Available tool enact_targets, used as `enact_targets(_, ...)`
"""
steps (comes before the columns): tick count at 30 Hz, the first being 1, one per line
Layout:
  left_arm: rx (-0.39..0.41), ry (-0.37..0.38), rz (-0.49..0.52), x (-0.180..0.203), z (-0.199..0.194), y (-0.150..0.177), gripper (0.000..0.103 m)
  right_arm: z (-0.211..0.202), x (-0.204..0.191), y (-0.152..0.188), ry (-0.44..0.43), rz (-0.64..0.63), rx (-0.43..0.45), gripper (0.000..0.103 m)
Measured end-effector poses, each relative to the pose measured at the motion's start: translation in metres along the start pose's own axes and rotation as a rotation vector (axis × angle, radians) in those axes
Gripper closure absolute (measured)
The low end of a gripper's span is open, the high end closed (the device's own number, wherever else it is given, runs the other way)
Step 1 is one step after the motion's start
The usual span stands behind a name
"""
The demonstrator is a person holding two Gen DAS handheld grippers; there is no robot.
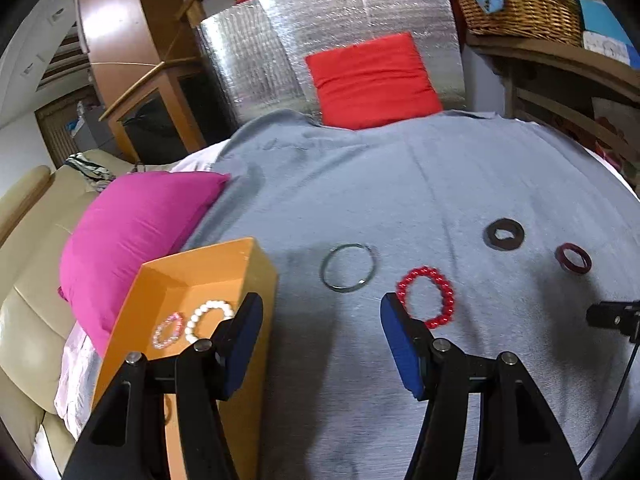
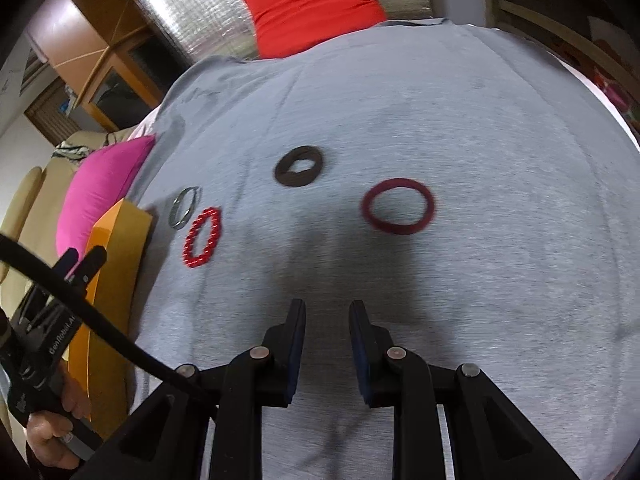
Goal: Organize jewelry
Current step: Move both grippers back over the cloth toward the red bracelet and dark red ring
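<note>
Red bead bracelet [image 1: 425, 297], beside left fingers [image 1: 402, 344]

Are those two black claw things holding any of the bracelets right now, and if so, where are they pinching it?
Neither holds anything. The left gripper is open, empty, above the grey cloth; the right gripper is also empty, jaws apart.

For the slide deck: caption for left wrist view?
Open left gripper above grey cloth, between orange box and red beaded bracelet.
</note>
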State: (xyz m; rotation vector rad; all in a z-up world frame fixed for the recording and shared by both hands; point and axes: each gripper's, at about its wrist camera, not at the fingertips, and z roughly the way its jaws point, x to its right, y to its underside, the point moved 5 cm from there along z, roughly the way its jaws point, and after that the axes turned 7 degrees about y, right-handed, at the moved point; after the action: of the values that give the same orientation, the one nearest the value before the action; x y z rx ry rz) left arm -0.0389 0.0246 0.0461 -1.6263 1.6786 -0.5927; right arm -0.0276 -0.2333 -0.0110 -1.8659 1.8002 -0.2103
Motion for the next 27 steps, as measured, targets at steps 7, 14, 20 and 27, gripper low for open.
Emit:
enact_targets(7,-0.026,0.013,0.041,0.02,0.01,0.002,0.041,-0.006,0.022,-0.005,0.01,0.034,0.003,0.079)
enact_targets(14,-0.11,0.058,0.044,0.029,0.031,0.009,0.041,-0.012,0.048,-0.012,0.029,0.086,0.013,0.079)
enact_targets(20,-0.159,0.077,0.036,0.026,0.044,0.016,0.041,-0.009,0.077,-0.019,0.066,0.146,0.011,0.079)
enact_targets(27,-0.209,0.113,-0.017,0.012,0.061,0.023,0.041,-0.003,0.077,-0.033,0.074,0.152,0.024,0.079)
